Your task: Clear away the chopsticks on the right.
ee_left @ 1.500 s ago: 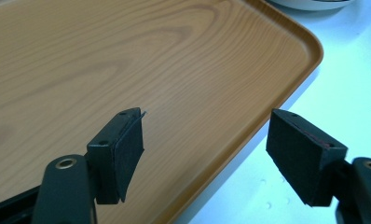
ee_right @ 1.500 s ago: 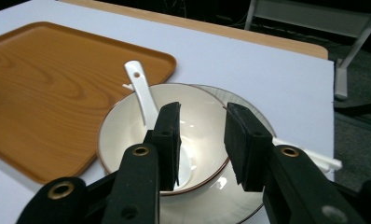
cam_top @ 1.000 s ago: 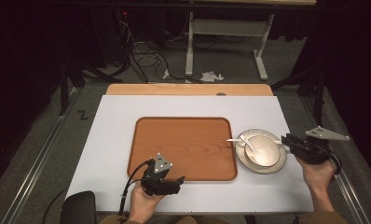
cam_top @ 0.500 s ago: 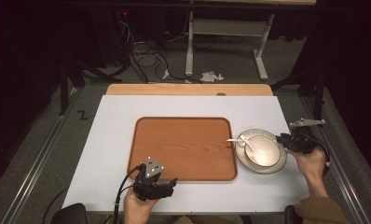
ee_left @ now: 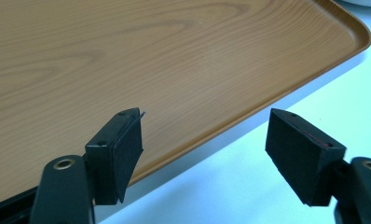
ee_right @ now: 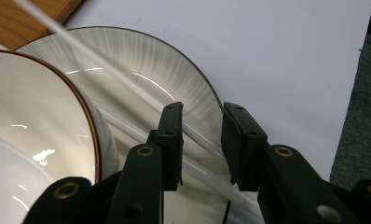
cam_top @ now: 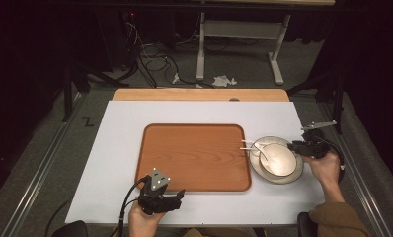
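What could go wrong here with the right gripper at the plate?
1. The right gripper has its jaws, which have just been opening, astride white chopsticks lying across the plate; closing may catch only one stick, or roll them.
2. The bowl sits close beside the left jaw; a nudge could slide it or tip out the spoon.
3. The plate's rim lies near the table edge; a push could shift it outward.

Counts: 1 tray [cam_top: 194, 158], wooden. 1 plate [cam_top: 294, 175]. 1 bowl [cam_top: 279, 160] on the plate. 1 spoon [cam_top: 260, 149] in the bowl. 2 chopsticks [cam_top: 247, 145], white, across the plate. 2 grippers: left [cam_top: 179, 198], right [cam_top: 294, 146].
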{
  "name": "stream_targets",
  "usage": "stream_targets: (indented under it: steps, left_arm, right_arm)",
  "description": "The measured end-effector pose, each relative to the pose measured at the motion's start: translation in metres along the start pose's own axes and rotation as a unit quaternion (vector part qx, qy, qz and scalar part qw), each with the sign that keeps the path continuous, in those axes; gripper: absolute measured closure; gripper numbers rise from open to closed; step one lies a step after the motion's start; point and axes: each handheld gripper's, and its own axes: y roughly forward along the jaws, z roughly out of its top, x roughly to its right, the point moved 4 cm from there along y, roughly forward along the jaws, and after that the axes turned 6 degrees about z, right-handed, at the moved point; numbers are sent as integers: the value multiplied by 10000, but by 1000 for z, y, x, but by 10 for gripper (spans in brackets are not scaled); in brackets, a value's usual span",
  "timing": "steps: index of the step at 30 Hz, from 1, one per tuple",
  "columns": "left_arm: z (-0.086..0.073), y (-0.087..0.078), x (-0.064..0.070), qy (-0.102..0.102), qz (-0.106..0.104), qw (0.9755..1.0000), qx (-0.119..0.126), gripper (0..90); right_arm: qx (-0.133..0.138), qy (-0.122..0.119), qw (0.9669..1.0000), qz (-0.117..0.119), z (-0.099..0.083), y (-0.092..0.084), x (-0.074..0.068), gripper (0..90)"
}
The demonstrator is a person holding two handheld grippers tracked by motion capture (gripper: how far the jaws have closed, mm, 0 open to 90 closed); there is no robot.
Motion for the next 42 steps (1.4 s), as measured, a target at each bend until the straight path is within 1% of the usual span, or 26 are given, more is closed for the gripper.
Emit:
stream_targets:
  steps: [3,4,6,10,14,16,18,21,23,33,34,36,40,41,42]
  left_arm:
    - [0,0,0,-7,-5,10000,-9,271]
    - [0,0,0,-12,-6,10000,-8,271]
    - [0,0,-1,-8,-7,10000,-13,271]
    - [-1,0,0,-5,-7,10000,-13,271]
    - [-1,0,-1,-7,-15,10000,-20,271]
    - [-1,0,-1,-7,-6,10000,-21,271]
    - [-1,0,-1,-7,-13,10000,-19,271]
    - [-1,0,-1,-12,-4,10000,-11,271]
    - [-1,0,-1,-12,-7,10000,-13,271]
    - [-1,2,0,4,-40,10000,-37,271]
    - [-1,2,0,9,-44,10000,-39,271]
    - [0,2,0,15,-47,10000,-43,271]
    - [2,5,1,44,-112,9999,-53,270]
    - [3,5,1,54,-118,9999,-47,270]
    - [3,6,2,71,-151,9998,-52,271]
  right_arm:
    - [-42,-9,10000,13,1,2,0,701]
    - [-72,-54,10000,37,2,4,-1,706]
    - [-86,-97,9999,52,3,5,0,720]
    - [-66,-100,9999,75,5,6,2,754]
    - [-79,-124,9998,157,4,6,3,783]
    - [-140,-170,9996,181,3,6,3,797]
    - [-205,-241,9994,155,2,8,2,808]
    - [-217,-292,9992,160,3,8,1,819]
    - [-218,-337,9991,166,2,8,1,843]
    - [-66,-407,9991,57,0,6,3,853]
    - [35,-385,9992,51,0,3,3,853]
    - [151,-368,9992,73,0,-1,3,853]
    - [325,-354,9988,64,0,-10,-1,853]
    - [365,-399,9985,76,-1,-13,-2,853]
    - [417,-419,9982,42,-1,-16,-3,854]
